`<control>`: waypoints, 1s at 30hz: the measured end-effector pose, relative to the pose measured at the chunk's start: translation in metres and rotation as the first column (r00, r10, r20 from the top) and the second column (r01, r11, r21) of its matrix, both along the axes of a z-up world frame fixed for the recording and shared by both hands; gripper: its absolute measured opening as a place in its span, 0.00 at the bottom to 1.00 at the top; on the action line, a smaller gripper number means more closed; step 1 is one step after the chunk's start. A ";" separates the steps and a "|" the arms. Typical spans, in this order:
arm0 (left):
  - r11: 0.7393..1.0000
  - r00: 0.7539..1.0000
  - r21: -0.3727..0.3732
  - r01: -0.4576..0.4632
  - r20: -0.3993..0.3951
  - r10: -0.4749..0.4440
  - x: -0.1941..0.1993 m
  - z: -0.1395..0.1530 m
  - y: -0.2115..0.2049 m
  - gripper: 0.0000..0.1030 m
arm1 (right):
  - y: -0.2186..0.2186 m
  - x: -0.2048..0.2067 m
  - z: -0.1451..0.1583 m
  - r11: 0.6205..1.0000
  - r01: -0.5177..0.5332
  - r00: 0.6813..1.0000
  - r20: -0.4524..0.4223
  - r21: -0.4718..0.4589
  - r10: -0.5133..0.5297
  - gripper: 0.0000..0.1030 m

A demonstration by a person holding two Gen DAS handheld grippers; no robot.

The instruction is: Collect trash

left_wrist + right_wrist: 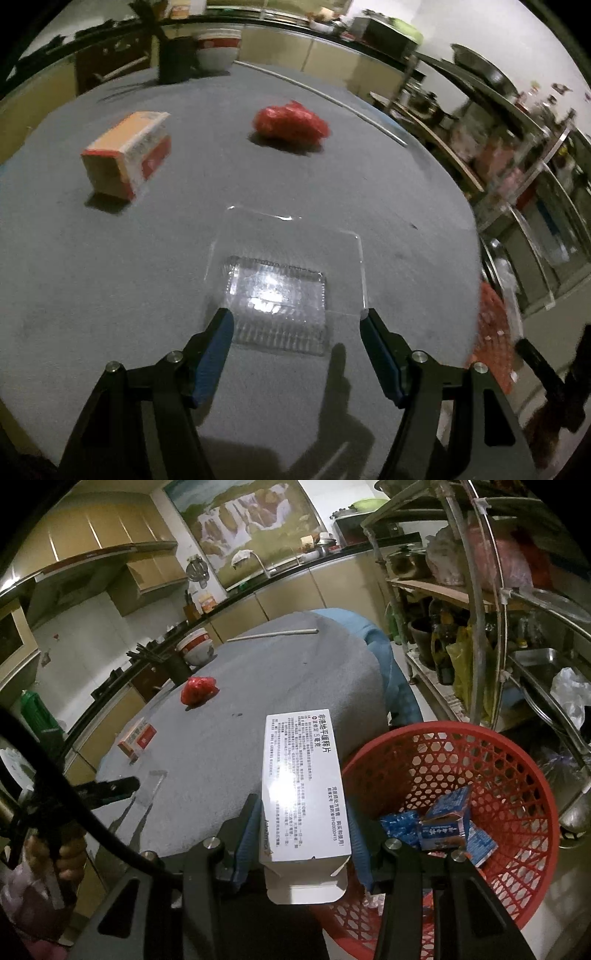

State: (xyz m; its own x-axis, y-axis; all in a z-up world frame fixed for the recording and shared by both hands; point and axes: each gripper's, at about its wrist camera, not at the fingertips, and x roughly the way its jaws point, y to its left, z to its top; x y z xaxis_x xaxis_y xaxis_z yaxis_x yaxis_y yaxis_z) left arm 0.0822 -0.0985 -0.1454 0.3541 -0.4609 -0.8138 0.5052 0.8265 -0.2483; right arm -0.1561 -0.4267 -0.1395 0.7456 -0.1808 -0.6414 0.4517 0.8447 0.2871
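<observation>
A clear plastic tray (280, 266) lies on the grey table (110, 277), its near end between the fingertips of my open left gripper (295, 317); the pads do not press on it. Further back lie an orange and red carton (127, 153) and a crumpled red bag (291, 123). My right gripper (304, 812) is shut on a white printed medicine box (301, 786), held at the table's edge just left of the red mesh basket (436, 731). Blue cartons (447, 819) lie in the basket. In the right wrist view the left gripper (122, 786) hovers low over the clear tray (147, 794).
A red and white bowl (195, 648) and a dark holder (175, 59) stand at the table's far end, and a pale stick (273, 635) lies near the far edge. A crowded metal rack (480, 627) stands right of the basket. A hand (70, 853) grips the left tool.
</observation>
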 end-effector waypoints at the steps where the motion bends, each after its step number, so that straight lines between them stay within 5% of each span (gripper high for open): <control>1: 1.000 1.000 0.011 -0.014 0.011 0.014 0.008 0.000 0.004 0.69 | 0.000 0.000 0.000 1.000 -0.001 1.000 0.000 -0.002 0.001 0.46; 11: 0.998 0.999 0.047 -0.028 0.047 0.026 0.028 0.016 0.042 0.69 | -0.002 0.001 -0.002 1.000 -0.001 1.000 0.003 0.017 0.001 0.46; 21: 0.996 0.999 0.090 -0.010 0.032 0.008 0.032 0.006 0.019 0.70 | 0.010 0.010 0.000 0.999 -0.036 0.999 0.007 0.011 0.036 0.46; 30: 0.995 0.995 0.037 -0.091 0.050 0.090 0.037 0.000 0.021 0.64 | 0.008 0.011 0.000 0.999 -0.034 0.999 0.005 0.030 0.034 0.46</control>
